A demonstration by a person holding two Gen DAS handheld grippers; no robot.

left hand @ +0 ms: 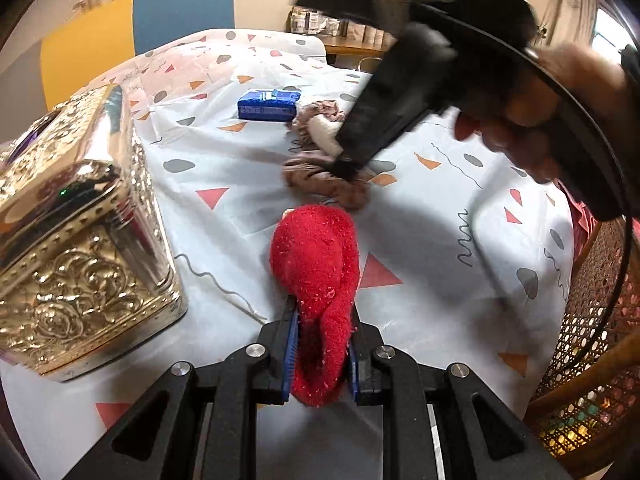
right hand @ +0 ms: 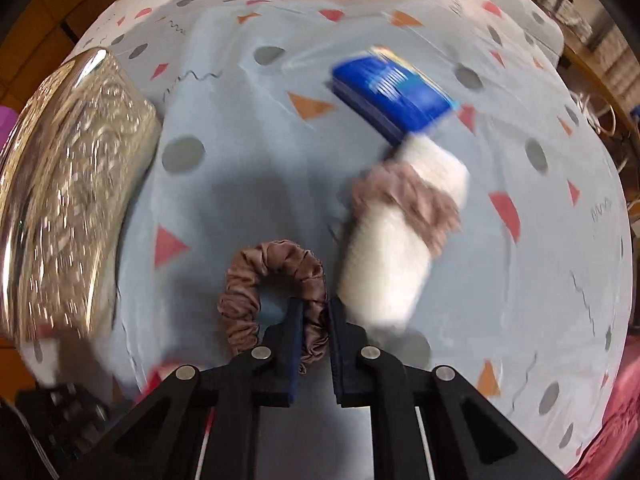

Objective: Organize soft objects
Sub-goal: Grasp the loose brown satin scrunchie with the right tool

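My left gripper [left hand: 322,312] is shut on a fuzzy red sock [left hand: 318,264], held over the patterned tablecloth. My right gripper [right hand: 314,306] is shut on a brown satin scrunchie [right hand: 268,280]; it also shows in the left wrist view [left hand: 348,168], coming down on that scrunchie [left hand: 316,178]. A white rolled sock [right hand: 394,248] with a second brown scrunchie [right hand: 416,196] around it lies just right of my right gripper. A blue tissue pack [right hand: 396,96] lies beyond it, and shows in the left wrist view [left hand: 268,105].
An ornate golden box [left hand: 76,232] stands on the left of the table [left hand: 460,240], also in the right wrist view [right hand: 68,184]. A wicker chair [left hand: 592,380] is at the right edge. Blue and yellow chair backs [left hand: 140,28] stand behind the table.
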